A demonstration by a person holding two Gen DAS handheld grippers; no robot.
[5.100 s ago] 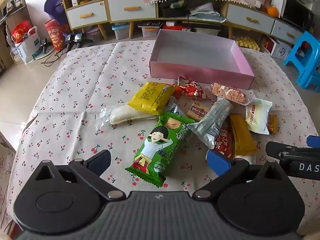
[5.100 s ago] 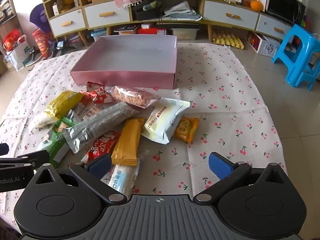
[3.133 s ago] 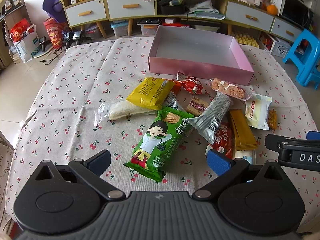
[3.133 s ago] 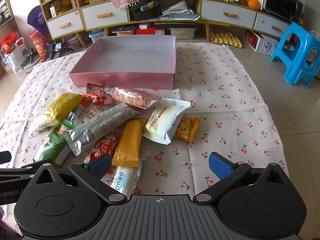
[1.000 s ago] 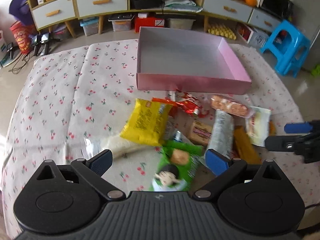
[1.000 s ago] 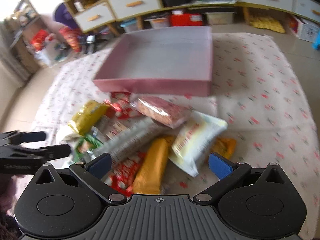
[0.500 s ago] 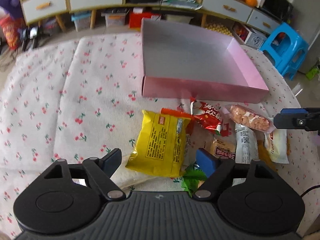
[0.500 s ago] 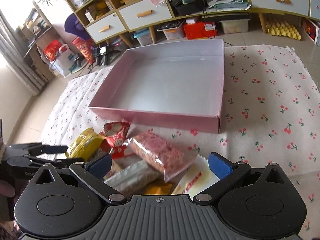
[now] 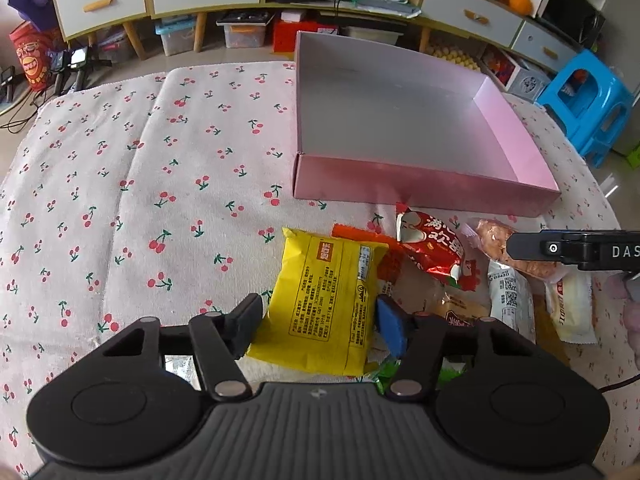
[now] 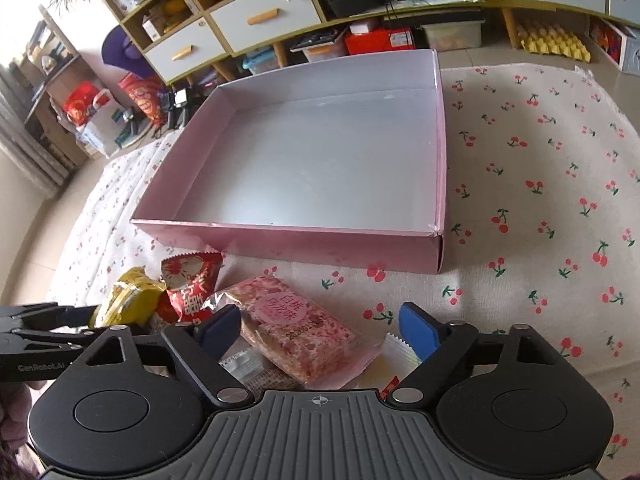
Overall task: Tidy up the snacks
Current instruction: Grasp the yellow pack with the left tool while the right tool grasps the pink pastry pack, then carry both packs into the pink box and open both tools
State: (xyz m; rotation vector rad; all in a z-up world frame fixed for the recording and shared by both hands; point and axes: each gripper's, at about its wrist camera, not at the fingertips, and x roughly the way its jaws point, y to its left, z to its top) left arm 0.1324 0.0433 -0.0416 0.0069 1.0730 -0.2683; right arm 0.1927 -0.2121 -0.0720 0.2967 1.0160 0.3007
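An empty pink box (image 9: 420, 184) stands on the cherry-print cloth; it also shows in the right wrist view (image 10: 320, 244). A pile of snack packets lies in front of it. My left gripper (image 9: 318, 330) straddles a yellow packet (image 9: 328, 300), its jaws close against the packet's sides. My right gripper (image 10: 318, 332) is open around a clear packet of pink crisp bars (image 10: 296, 332). A red packet (image 9: 434, 252) lies between them, also in the right wrist view (image 10: 192, 284).
A white striped packet (image 9: 510, 300), a cream packet (image 9: 570, 304) and a green packet (image 9: 386, 372) lie in the pile. A blue stool (image 9: 592, 104) stands right of the table. Shelves and drawers (image 10: 256, 20) line the back.
Both grippers have moved forward and down over the pile. The left jaws have narrowed around the yellow packet. The right jaws now frame the pink crisp packet.
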